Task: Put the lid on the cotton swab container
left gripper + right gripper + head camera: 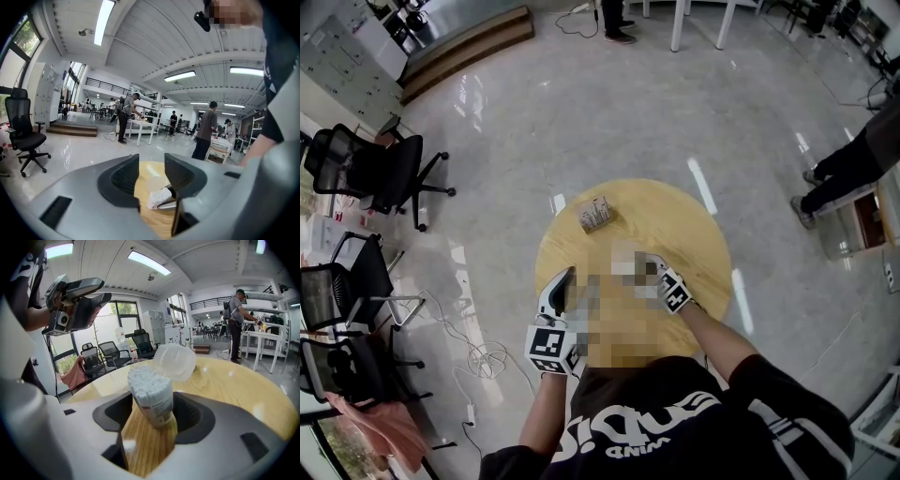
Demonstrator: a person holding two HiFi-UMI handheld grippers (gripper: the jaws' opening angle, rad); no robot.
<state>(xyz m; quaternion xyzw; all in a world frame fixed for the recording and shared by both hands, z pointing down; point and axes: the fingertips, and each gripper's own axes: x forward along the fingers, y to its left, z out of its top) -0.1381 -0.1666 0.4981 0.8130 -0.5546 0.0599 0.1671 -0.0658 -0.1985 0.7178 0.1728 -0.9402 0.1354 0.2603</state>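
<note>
Clearly, right gripper point(152, 416) clamps a tilted clear tub of white cotton swabs point(151, 390), left gripper point(152, 176) gapes empty — translucent round lid point(177, 362), upper centre, may seat crooked.

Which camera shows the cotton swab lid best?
Right gripper view: the translucent lid shows whole, behind the cotton swab container between the fingers of the right gripper. The left gripper view catches it faintly; in the head view a blurred patch covers it.
</note>
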